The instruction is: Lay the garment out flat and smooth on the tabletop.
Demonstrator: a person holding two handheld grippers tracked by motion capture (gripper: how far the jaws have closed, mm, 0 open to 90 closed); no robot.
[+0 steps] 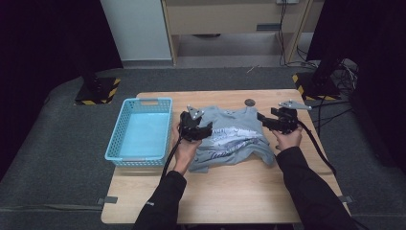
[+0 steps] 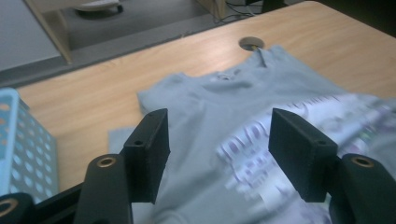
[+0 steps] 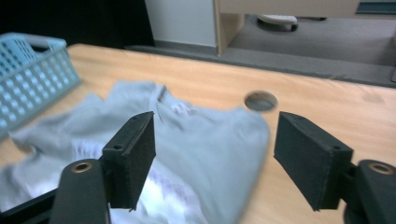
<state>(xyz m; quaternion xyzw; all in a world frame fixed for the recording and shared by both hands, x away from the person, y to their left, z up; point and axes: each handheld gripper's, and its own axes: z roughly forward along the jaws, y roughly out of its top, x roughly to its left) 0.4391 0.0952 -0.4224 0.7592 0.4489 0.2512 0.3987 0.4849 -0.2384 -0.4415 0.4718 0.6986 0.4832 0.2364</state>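
Grey shirt [image 1: 233,138] lies folded mid-table, basket [image 1: 142,132] at its nine o'clock; left gripper [image 1: 196,128] and right gripper [image 1: 279,121] flank it at nine and three, jaws apart, gripping nothing

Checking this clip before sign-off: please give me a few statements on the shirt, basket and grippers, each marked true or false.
1. The grey T-shirt lies on the table. True.
2. The blue basket holds the shirt. False: its floor is bare.
3. The left gripper is clamped on cloth. False: its jaws stand apart above the shirt.
4. The right gripper is open. True.
5. The basket stands to the right of the shirt in the high view. False: to its left.
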